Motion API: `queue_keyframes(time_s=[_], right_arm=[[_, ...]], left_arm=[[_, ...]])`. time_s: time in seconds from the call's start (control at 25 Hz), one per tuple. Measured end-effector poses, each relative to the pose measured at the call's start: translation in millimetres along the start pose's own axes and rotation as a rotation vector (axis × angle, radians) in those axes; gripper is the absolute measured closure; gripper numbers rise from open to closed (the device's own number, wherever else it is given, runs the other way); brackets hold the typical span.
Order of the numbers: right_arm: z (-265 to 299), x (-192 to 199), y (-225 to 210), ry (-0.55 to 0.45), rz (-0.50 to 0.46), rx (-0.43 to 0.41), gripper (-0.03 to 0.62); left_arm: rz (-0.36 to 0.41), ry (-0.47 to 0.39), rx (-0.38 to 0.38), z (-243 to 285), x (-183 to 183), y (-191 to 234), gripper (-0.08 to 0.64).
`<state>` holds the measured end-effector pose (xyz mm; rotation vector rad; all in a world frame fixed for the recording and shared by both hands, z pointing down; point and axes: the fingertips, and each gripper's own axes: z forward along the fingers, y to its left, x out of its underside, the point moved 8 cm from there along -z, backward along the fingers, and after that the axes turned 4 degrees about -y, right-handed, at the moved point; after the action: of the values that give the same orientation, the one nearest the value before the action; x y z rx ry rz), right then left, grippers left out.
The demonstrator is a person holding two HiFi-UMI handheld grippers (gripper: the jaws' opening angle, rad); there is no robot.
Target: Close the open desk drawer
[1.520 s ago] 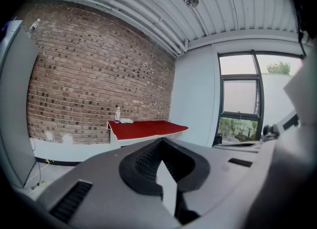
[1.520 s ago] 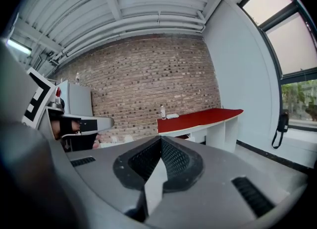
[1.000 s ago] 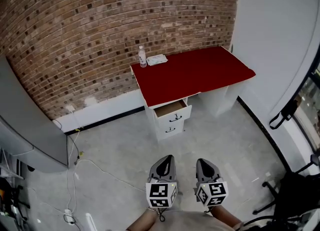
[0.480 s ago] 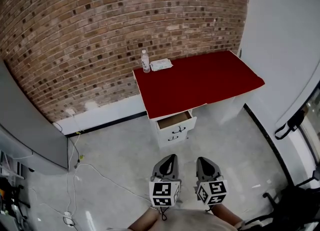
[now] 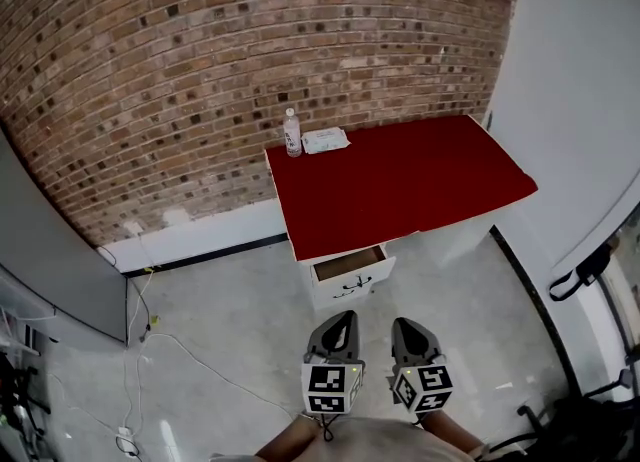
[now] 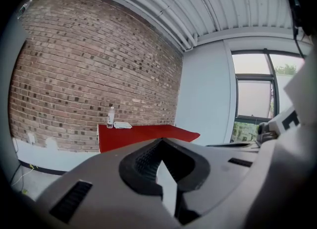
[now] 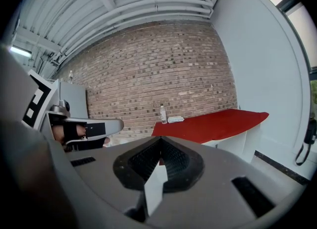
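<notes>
The left gripper [image 5: 340,320] and right gripper [image 5: 403,325] were grey, tapering shells with black ribbed pads [image 6: 144,161] inside. Each carried a white cube [image 5: 329,389] printed with black square markers.

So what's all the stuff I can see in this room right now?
Desk: one, red top on white base, against the brick wall.
Drawer: one, white, pulled open under the desk's front edge.
Bottle: one, clear, desk's back left corner.
Packet: one, white, beside the bottle.
Cables: a few, pale, on the floor at left.
Cabinet: one, grey, far left.
Left gripper: one, grey with marker cube, shut, empty.
Right gripper: one, the same, shut, empty.
</notes>
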<state>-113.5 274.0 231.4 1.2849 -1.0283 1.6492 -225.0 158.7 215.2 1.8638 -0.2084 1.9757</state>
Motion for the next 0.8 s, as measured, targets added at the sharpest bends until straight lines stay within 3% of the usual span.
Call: queue_keyframes(time_s=[0.8], right_arm=[[96.3, 1.4, -25.7, 0.073, 0.005, -0.038, 0.594]], left_arm=[[-0.025, 0.062, -0.059, 64.0, 13.9, 47.4, 0.561]])
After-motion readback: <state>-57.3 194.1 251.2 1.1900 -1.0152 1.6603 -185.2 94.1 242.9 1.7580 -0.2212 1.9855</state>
